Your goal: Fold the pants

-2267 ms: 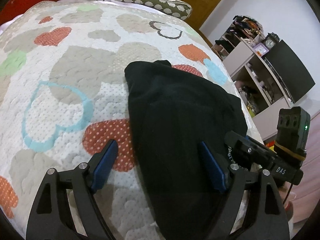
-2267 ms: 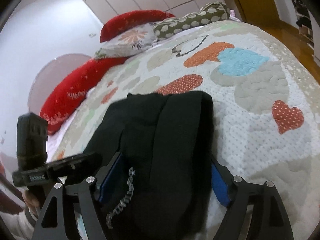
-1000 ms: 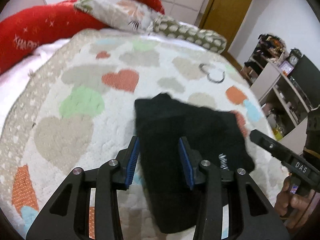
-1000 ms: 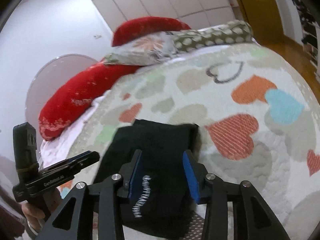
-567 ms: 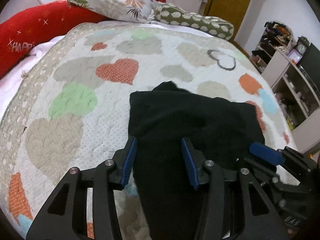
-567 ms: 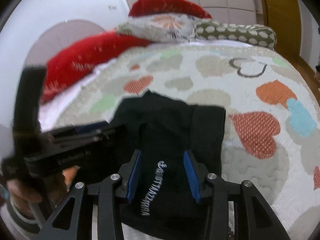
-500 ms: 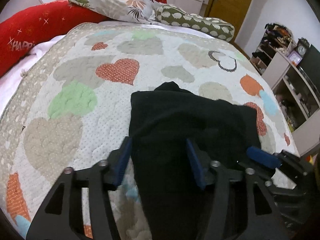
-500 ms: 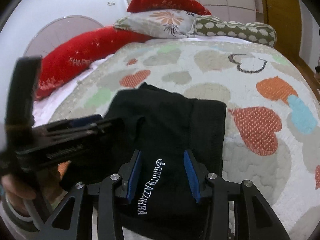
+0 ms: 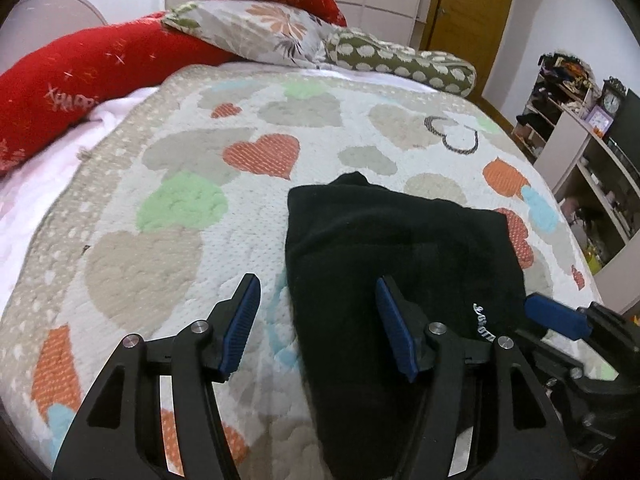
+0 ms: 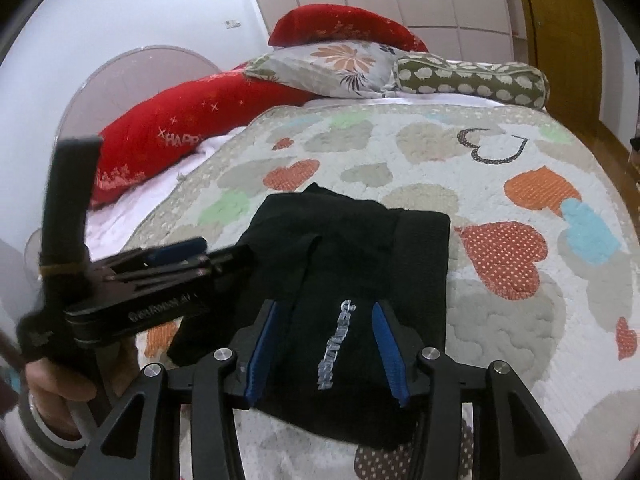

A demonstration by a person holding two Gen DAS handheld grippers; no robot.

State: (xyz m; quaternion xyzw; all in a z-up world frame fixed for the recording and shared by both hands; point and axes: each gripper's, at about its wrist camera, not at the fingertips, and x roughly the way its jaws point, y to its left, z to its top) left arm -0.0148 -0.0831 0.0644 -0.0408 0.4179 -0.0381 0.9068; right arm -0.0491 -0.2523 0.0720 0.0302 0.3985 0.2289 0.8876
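Observation:
Black pants (image 9: 400, 248) lie folded in a compact rectangle on the heart-patterned quilt (image 9: 180, 200), with white lettering (image 10: 336, 344) on the near part. My left gripper (image 9: 316, 312) is open and empty, held above the pants' left edge. My right gripper (image 10: 326, 332) is open and empty, held above the near end of the pants (image 10: 352, 264). The left gripper also shows in the right wrist view (image 10: 176, 256), at the pants' left side. The right gripper's blue pad (image 9: 556, 316) shows at the lower right of the left wrist view.
Red pillows (image 9: 80, 76), a floral pillow (image 9: 256, 32) and a green spotted bolster (image 9: 400, 60) line the head of the bed. Shelves with a clock (image 9: 592, 120) stand to the right, past the bed's edge. A wooden door (image 9: 468, 12) is at the back.
Both grippers opened wider and drew back a little from the pants. The pants stay folded flat on the quilt.

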